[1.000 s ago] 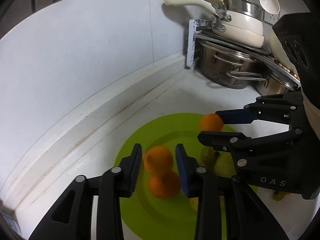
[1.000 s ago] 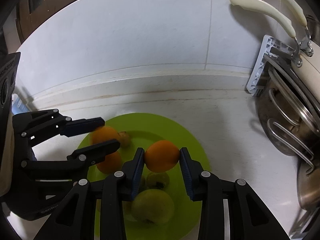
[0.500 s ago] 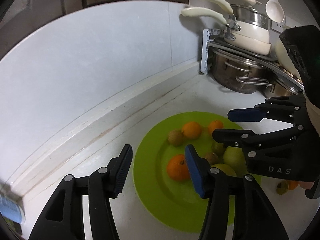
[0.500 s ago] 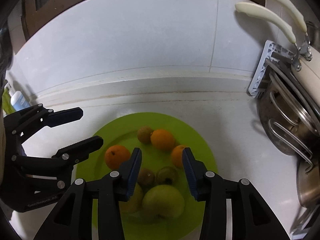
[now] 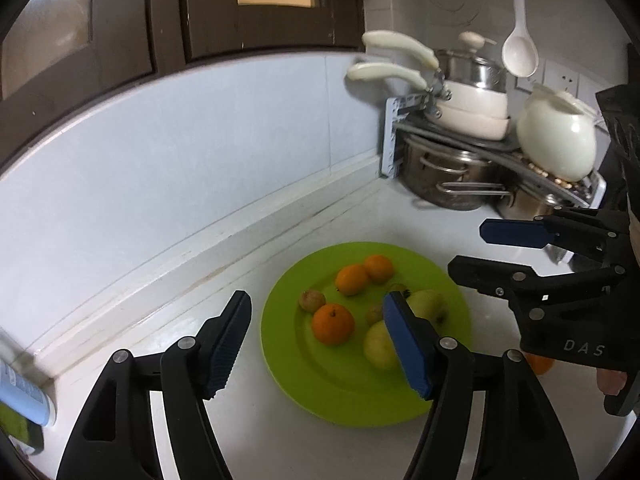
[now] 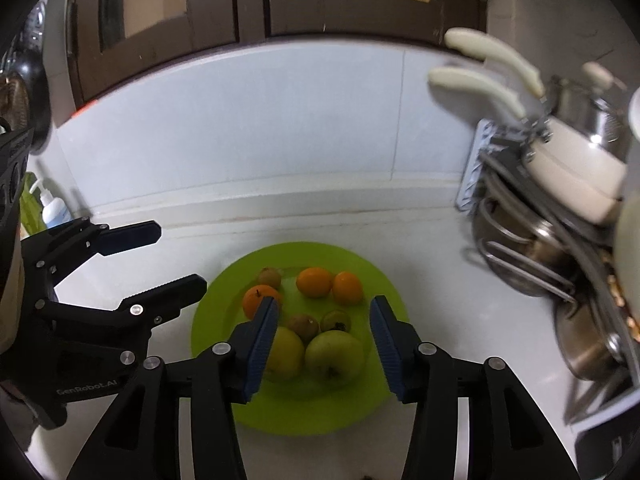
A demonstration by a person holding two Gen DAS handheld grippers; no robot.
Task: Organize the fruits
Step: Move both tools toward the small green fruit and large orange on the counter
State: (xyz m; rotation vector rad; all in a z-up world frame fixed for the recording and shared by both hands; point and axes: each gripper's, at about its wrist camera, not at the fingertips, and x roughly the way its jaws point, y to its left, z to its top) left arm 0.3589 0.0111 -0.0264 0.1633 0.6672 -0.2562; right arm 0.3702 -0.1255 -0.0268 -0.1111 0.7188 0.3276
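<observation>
White kitchen counter [image 5: 280, 432] in a tiled corner; pot rack [image 5: 472, 148] with stacked pans against the right wall, well apart from the work area. Green plate [image 6: 304, 408] sits mid-counter as the collection point, presumably chosen because its raised rim keeps round fruit from rolling off. On it: two yellow-green apples [image 6: 334, 354] side by side at the near edge, three oranges [image 6: 314, 281] toward the far half, and about three small brownish fruits [image 6: 269, 277], too small to identify. One more orange [image 5: 538, 362] lies off the plate on the counter, partly hidden behind the right gripper in the left wrist view, so the sorting looks incomplete. Left gripper [image 5: 316, 344] hangs above the plate's near-left edge, jaws opening, nothing between the pads. Right gripper [image 6: 324, 340] hovers over the apples, jaws likewise opening and empty; the fruit seen between its fingers lies below on the plate, not in the grip. Versus one second earlier: each gripper was then clenched on an orange low over the plate; both oranges now rest on the plate, and both tools have lifted and backed away, so more wall and cabinet fills each view.
</observation>
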